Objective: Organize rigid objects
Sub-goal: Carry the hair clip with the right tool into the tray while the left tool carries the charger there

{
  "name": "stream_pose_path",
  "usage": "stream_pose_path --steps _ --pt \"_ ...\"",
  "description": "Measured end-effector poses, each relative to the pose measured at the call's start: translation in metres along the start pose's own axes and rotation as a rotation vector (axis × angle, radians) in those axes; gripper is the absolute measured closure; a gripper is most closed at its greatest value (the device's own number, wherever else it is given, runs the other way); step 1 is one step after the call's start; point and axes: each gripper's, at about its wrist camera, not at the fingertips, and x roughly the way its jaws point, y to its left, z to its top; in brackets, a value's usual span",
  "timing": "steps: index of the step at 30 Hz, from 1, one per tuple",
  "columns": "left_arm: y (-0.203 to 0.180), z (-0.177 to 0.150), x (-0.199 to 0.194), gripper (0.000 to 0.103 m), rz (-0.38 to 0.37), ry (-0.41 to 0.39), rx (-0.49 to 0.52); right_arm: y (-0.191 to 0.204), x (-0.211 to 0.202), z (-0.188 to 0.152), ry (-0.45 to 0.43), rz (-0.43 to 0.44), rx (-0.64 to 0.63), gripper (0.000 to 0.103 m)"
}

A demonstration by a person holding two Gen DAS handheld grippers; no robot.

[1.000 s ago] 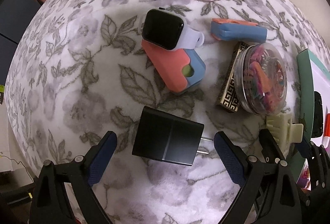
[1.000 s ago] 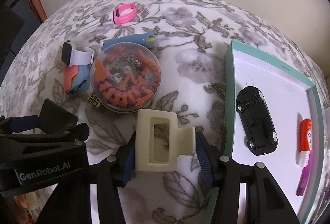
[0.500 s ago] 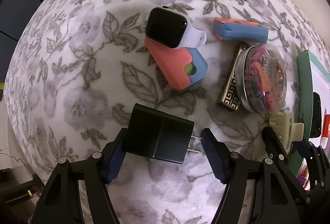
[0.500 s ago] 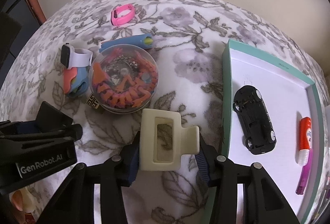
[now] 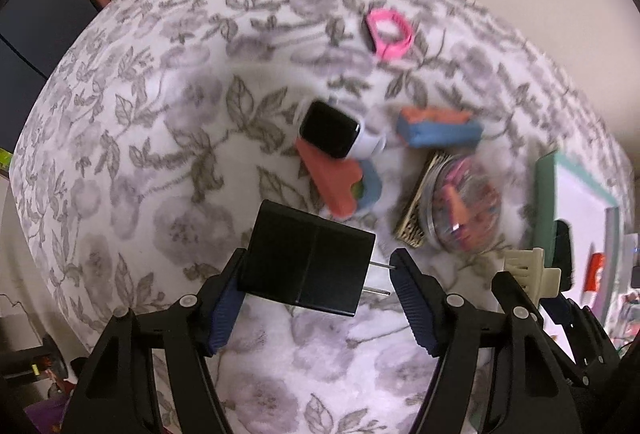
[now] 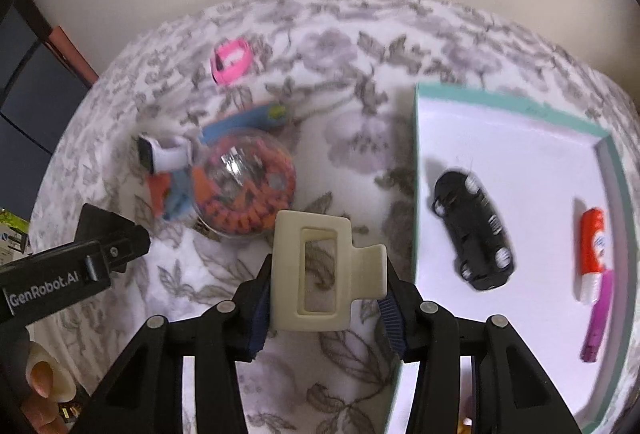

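The black plug adapter (image 5: 310, 266) sits between the fingers of the left gripper (image 5: 316, 298), lifted above the floral cloth (image 5: 160, 154). Its left end presses against the left pad, and its two metal prongs point right toward the right pad; whether the prong tips touch that pad is unclear, so the left jaws look closed on the adapter across its length.

To the right, the right gripper (image 6: 324, 308) clamps a cream hair claw clip (image 6: 320, 272) between its blue pads, held just left of the teal-rimmed white tray (image 6: 520, 102).

In the tray lie a black toy car (image 6: 474, 228) and, farther right, an orange-and-white tube (image 6: 592, 254) beside a purple stick (image 6: 598, 318).

On the cloth beyond the adapter lies a smartwatch (image 5: 332, 130) with a white strap, resting on an orange-and-blue block (image 5: 336, 182). To its right lies a second orange-and-blue block (image 5: 438, 128). Nearer and right of that, a clear round container of coloured bits (image 5: 464, 208) rests on a gold patterned flat box (image 5: 416, 222). At the far side lies a pink wristband (image 5: 390, 34).

The left-wrist view is blurred.
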Motion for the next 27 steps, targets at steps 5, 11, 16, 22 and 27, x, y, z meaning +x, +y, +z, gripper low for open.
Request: stream_pose_path --steps 5,11,16,22,27 --pt "-0.003 0.002 -0.035 0.031 -0.03 -0.074 -0.004 -0.007 -0.033 0.011 -0.082 0.014 0.016 0.054" --pt "-0.014 0.0 -0.069 0.031 -0.078 -0.154 0.009 -0.032 -0.063 0.023 -0.158 -0.038 0.063 0.054" --pt "-0.039 -0.009 -0.083 0.031 -0.13 -0.19 0.075 -0.069 -0.083 0.023 -0.191 -0.087 0.149 0.054" --pt "-0.075 -0.021 -0.086 0.031 -0.185 -0.188 0.169 -0.125 -0.106 0.017 -0.215 -0.136 0.279 0.054" --pt "-0.114 -0.038 -0.09 0.031 -0.207 -0.215 0.277 -0.167 -0.122 0.009 -0.23 -0.173 0.36 0.054"
